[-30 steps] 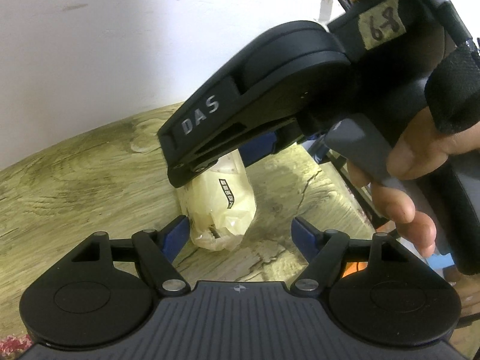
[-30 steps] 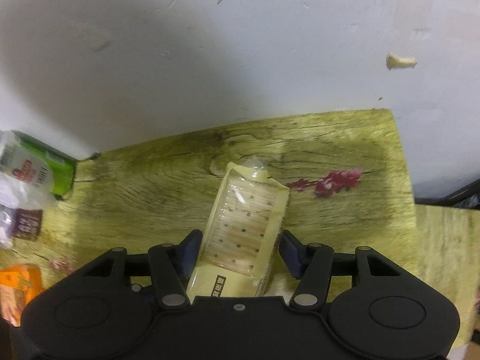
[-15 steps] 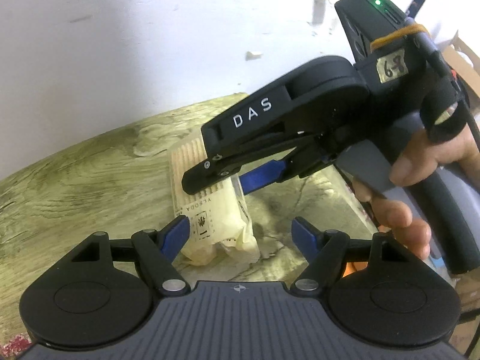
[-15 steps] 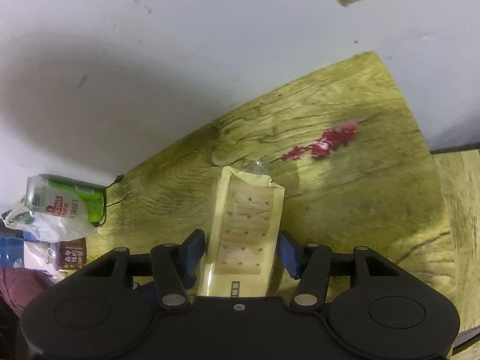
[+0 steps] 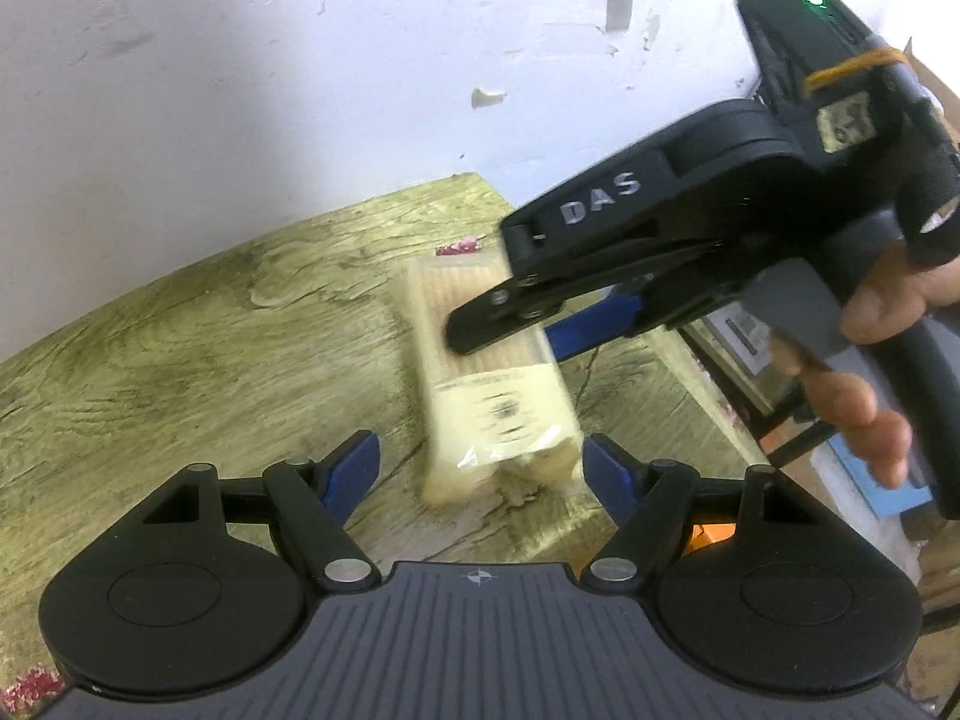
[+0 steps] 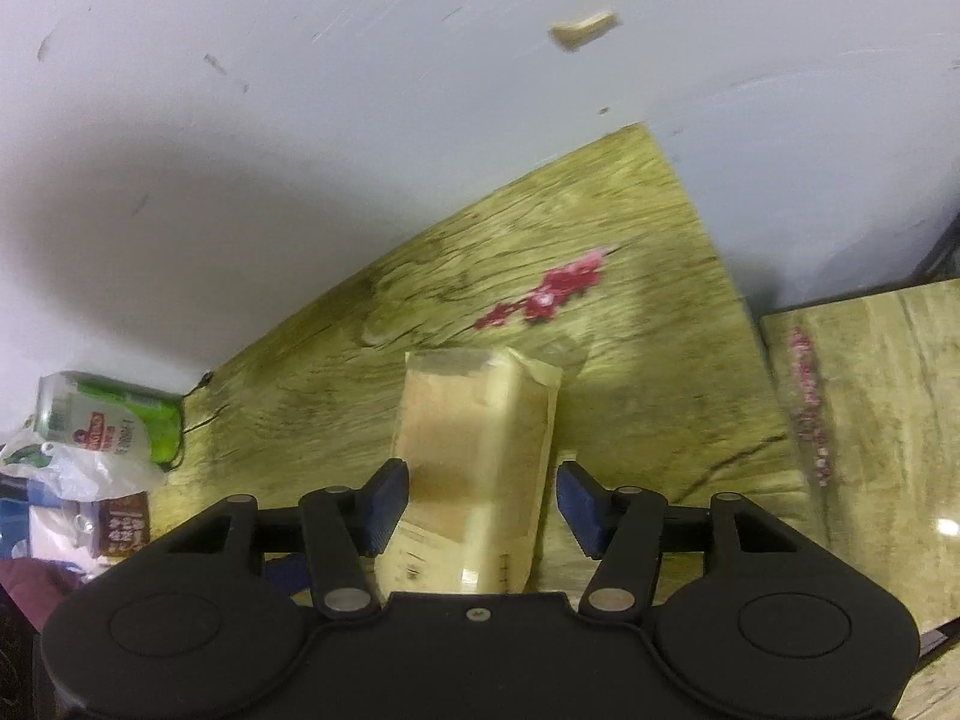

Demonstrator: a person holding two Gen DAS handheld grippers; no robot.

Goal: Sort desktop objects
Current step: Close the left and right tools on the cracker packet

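Left wrist view first: the left gripper (image 5: pixel 480 468) points down at a yellowish wood-grain tabletop (image 5: pixel 180 348), its blue-padded jaws spread wide with nothing pinched. A long pale cream plastic packet of biscuits (image 5: pixel 492 396), blurred here, lies between and beyond those jaws; its near end seems just beside the right pad, though whether it touches I cannot tell. The black right gripper (image 5: pixel 528 330) reaches in from the upper right, held by a person's hand (image 5: pixel 870 360), and its fingers straddle the packet's far half. A small red floral mark (image 5: pixel 459 248) sits on the wood behind the packet, near a white scuffed wall (image 5: pixel 240 60).

Right wrist view: the same biscuit packet (image 6: pixel 474 468) runs lengthwise between the right gripper's (image 6: pixel 480 504) two blue pads. The left pad looks to be against the packet's side, while a narrow strip of table shows beside the right pad; the jaws are opening. The packet rests over the tabletop (image 6: pixel 630 240), with the red floral mark (image 6: pixel 552 294) beyond its far end. At the left edge lie a green and white drink can (image 6: pixel 102 420) on its side, crumpled clear plastic (image 6: pixel 78 468) and a brown sachet (image 6: pixel 123 525).
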